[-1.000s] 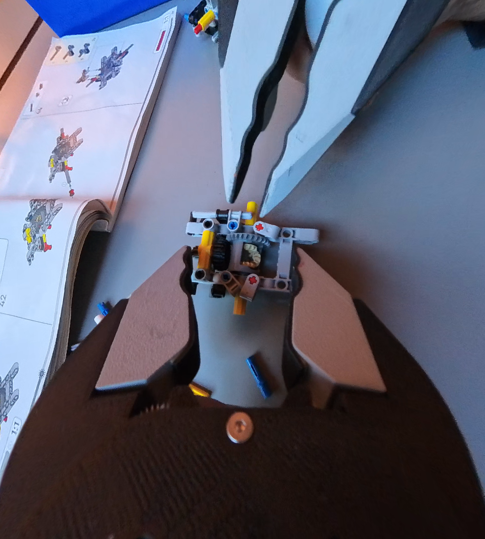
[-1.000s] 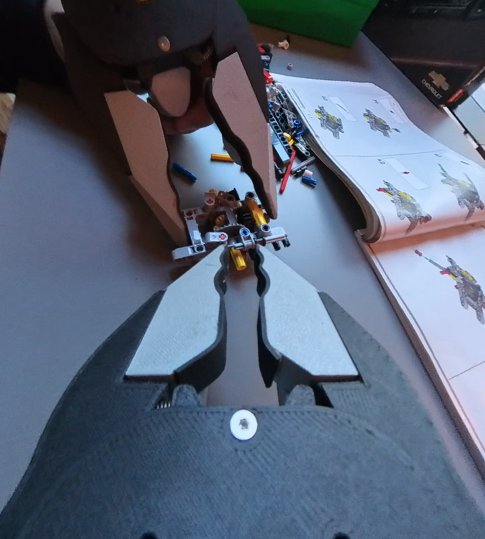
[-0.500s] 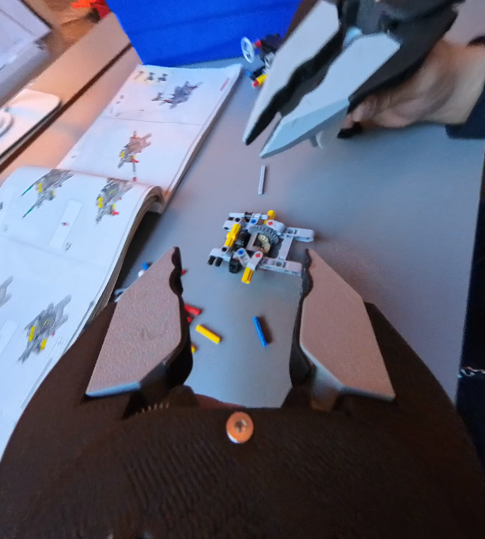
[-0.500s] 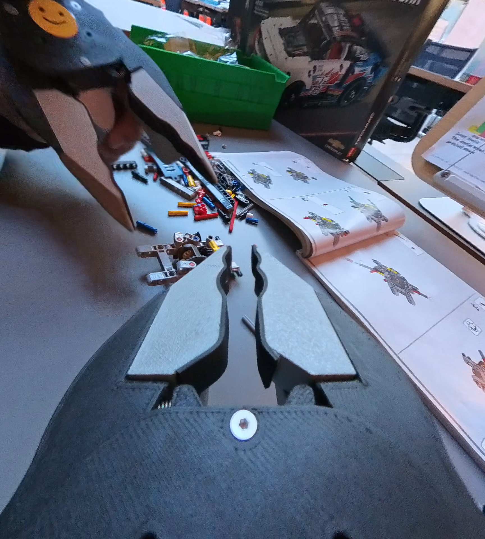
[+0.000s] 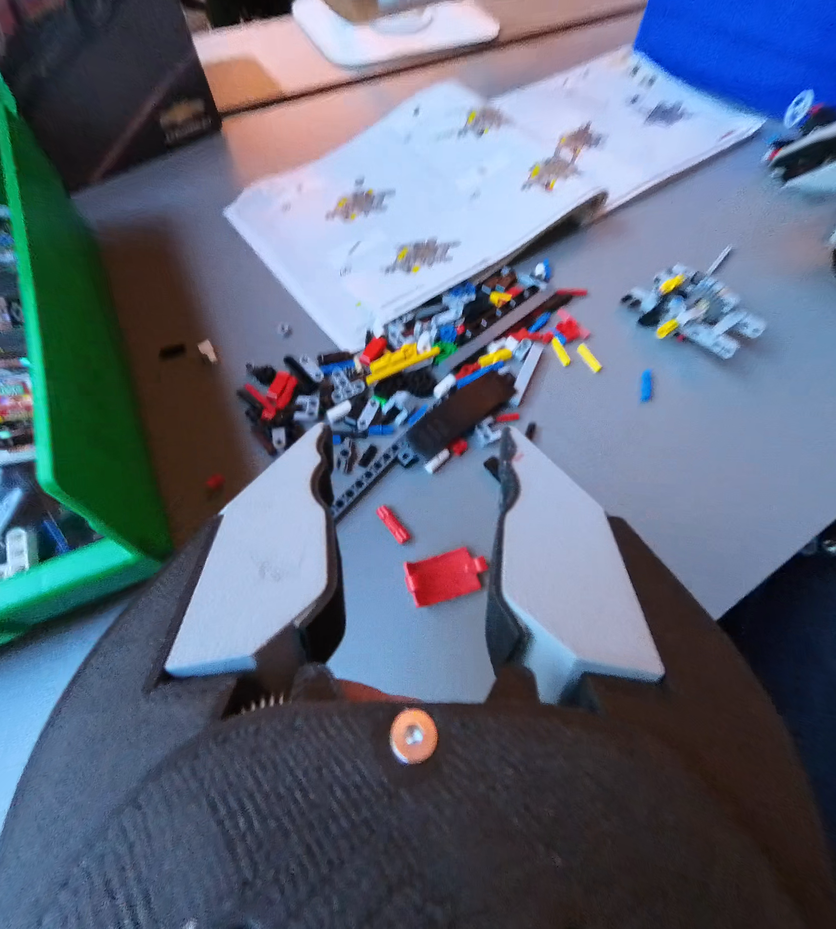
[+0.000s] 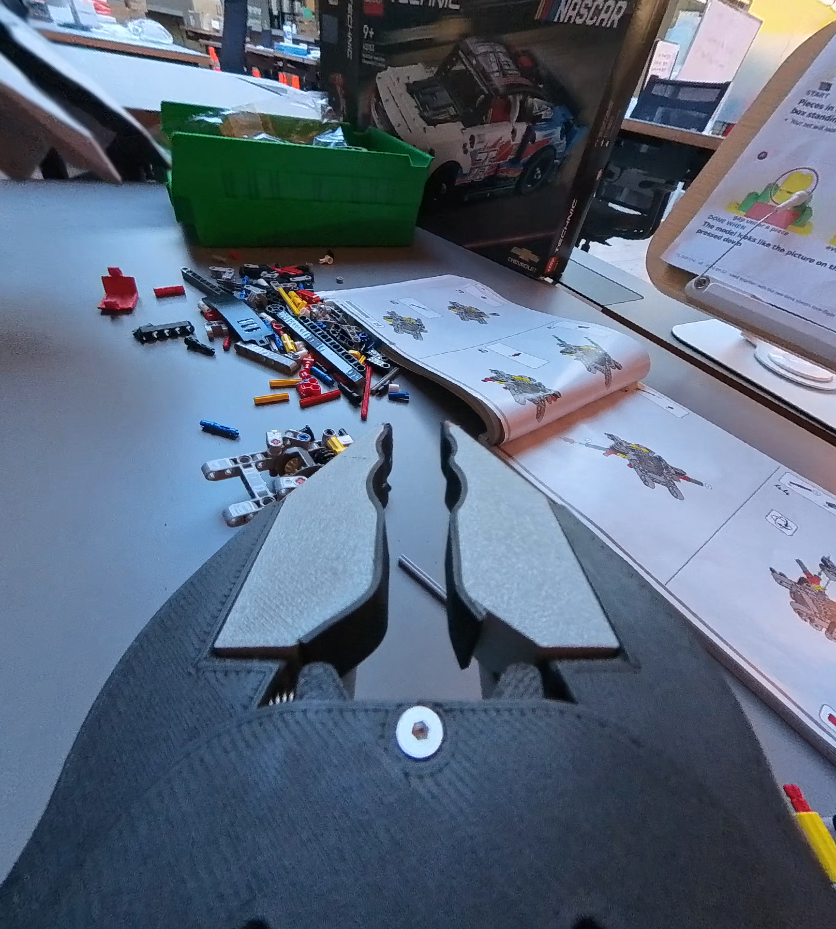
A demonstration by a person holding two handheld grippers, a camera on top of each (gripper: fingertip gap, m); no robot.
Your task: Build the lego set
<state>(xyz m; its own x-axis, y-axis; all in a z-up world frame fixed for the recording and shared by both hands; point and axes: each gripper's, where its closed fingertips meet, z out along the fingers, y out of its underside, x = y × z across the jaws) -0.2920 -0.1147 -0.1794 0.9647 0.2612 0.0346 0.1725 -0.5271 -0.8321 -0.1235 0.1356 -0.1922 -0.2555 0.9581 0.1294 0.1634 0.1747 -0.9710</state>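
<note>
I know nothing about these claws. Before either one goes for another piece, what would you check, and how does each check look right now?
1. Left claw open and holding nothing: ok.
2. Right claw holding nothing: ok, jaws slightly apart over bare table.
3. Small model resting free on the table, no claw touching it: ok.
4. Brick pile in front of the left claw: ok.
5. Left view sharp enough to pick out one piece: not ok, blurred.
6. Manual open: ok.
</note>
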